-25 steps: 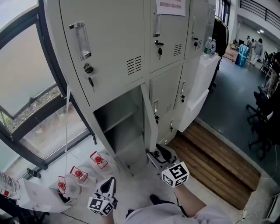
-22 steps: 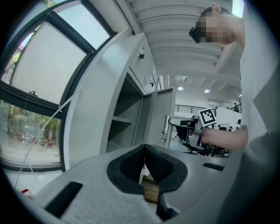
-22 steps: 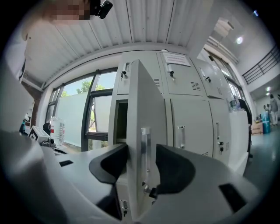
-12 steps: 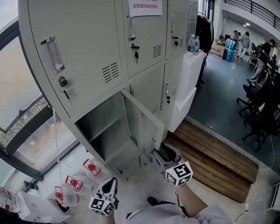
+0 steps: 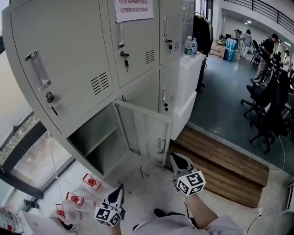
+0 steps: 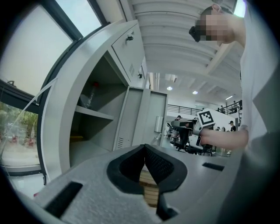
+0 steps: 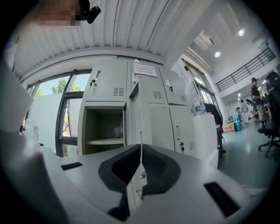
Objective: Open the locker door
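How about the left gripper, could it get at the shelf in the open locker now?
Probably yes. The door stands swung aside, and nothing shows between the left gripper and the shelf.

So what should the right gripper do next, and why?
Probably draw the right gripper back from the locker door. The door already stands swung wide, its compartment exposed, and the tongs have just closed with the door's edge just ahead, apparently not pinched.

Red Chinese print on the white notice [image 5: 134, 9] on the locker [image 5: 69, 50] is too small to read.
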### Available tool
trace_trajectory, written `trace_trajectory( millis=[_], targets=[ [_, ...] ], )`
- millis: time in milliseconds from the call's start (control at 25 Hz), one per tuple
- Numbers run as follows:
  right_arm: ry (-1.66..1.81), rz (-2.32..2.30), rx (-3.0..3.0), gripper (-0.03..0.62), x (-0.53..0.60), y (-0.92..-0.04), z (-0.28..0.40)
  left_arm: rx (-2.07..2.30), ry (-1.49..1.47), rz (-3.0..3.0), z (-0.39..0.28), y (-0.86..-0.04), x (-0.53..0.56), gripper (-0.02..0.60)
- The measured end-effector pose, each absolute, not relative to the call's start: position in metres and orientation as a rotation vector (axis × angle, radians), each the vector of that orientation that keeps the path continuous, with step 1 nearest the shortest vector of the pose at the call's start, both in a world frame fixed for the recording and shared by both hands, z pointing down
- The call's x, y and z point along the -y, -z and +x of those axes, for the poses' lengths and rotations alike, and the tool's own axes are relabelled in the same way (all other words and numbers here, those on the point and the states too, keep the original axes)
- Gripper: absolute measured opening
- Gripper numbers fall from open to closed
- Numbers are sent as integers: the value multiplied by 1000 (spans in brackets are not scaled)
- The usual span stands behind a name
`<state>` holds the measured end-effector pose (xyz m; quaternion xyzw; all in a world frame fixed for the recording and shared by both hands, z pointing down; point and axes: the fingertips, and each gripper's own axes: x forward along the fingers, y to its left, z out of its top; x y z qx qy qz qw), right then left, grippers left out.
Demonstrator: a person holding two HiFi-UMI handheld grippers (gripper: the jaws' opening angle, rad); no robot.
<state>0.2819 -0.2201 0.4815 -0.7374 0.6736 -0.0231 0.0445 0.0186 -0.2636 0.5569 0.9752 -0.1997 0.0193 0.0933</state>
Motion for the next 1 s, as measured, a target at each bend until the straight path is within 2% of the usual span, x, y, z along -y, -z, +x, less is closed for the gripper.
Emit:
trace_trajectory(
  millis=[480, 1000],
  targets=[
    [132, -2158, -2120, 15, 222, -490, 239, 641, -47, 2934, -13, -542, 259, 3],
    [128, -1820, -2451, 15, 251, -497, 102, 913, 17, 2930, -100, -525, 258, 2]
  ],
)
